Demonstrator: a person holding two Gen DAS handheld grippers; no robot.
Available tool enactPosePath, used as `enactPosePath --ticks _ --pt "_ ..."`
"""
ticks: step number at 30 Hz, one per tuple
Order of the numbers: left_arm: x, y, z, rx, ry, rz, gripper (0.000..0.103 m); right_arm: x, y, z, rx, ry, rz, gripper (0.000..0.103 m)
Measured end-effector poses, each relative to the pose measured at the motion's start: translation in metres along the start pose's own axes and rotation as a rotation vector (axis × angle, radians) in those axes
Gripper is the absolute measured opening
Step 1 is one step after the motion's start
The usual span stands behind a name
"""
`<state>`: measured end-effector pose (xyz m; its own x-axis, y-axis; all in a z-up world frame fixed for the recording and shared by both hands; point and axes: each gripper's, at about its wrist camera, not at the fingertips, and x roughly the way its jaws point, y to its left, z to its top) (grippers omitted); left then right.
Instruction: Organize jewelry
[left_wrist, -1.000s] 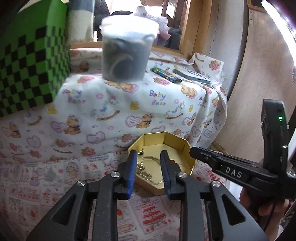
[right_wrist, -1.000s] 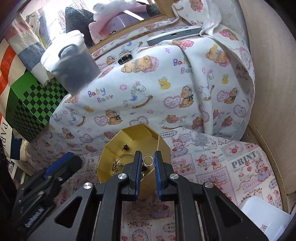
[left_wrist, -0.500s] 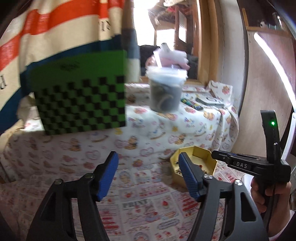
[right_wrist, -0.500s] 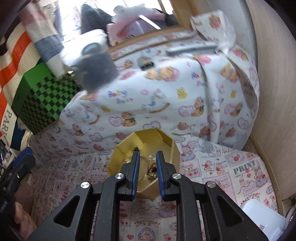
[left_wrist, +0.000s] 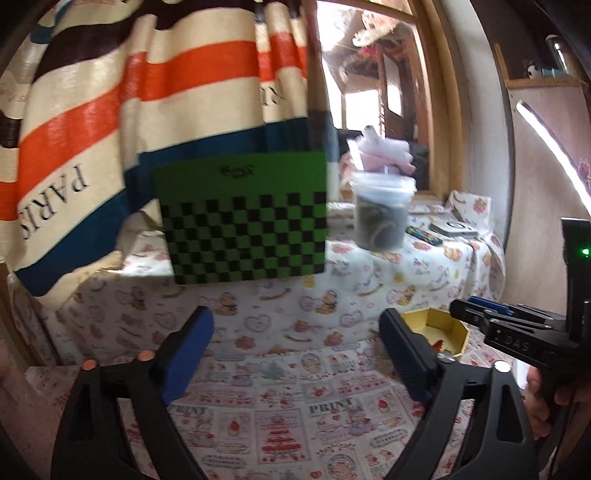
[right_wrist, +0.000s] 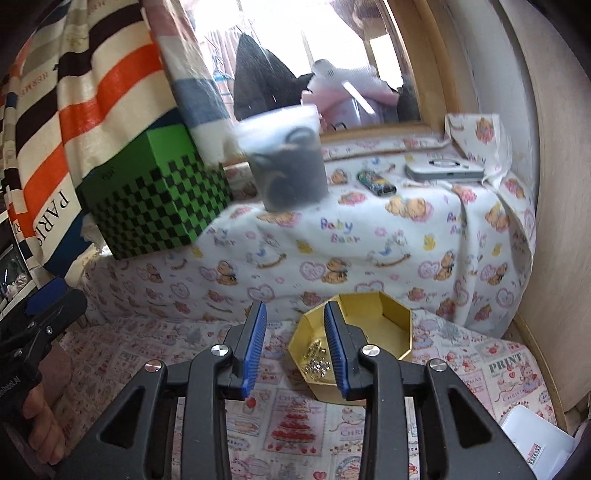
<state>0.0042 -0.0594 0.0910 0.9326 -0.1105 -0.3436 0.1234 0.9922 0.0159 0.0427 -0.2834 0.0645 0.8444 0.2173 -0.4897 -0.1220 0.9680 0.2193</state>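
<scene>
A gold octagonal box (right_wrist: 373, 328) sits on the printed cloth, with a heap of shiny jewelry (right_wrist: 316, 363) in its near left corner. My right gripper (right_wrist: 295, 347) is open and empty, pulled back just in front of the box, its right finger overlapping the box's left wall. In the left wrist view the box (left_wrist: 437, 328) lies at the right, partly behind my right finger. My left gripper (left_wrist: 295, 354) is wide open and empty, well back and to the left of the box. The right gripper's body (left_wrist: 517, 332) shows at the right edge.
A raised ledge under a bear-print cloth (right_wrist: 369, 236) carries a green checkered box (right_wrist: 155, 206), a lidded tub with dark contents (right_wrist: 288, 162), a small colourful case (right_wrist: 376, 182) and a flat grey device (right_wrist: 443, 170). A striped bag (left_wrist: 110, 129) hangs at left. A white card (right_wrist: 535, 443) lies at bottom right.
Both grippers have drawn back and up from the gold box. The left has opened wide. The right, nearly shut over the jewelry before, has opened and holds nothing.
</scene>
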Motion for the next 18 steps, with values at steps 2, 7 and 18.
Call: enactPosePath --ticks 2,7,18 --pt "-0.002 0.007 0.0 -0.022 0.003 0.012 0.096 -0.004 0.004 0.0 -0.014 -0.022 -0.002 0.054" --pt "-0.009 0.019 -0.002 -0.026 -0.03 0.024 0.102 -0.012 0.014 -0.002 -0.065 -0.08 -0.02 0.072" --pt "-0.01 0.03 -0.021 0.009 -0.064 0.045 0.102 -0.012 0.029 -0.012 -0.133 -0.131 -0.077 0.09"
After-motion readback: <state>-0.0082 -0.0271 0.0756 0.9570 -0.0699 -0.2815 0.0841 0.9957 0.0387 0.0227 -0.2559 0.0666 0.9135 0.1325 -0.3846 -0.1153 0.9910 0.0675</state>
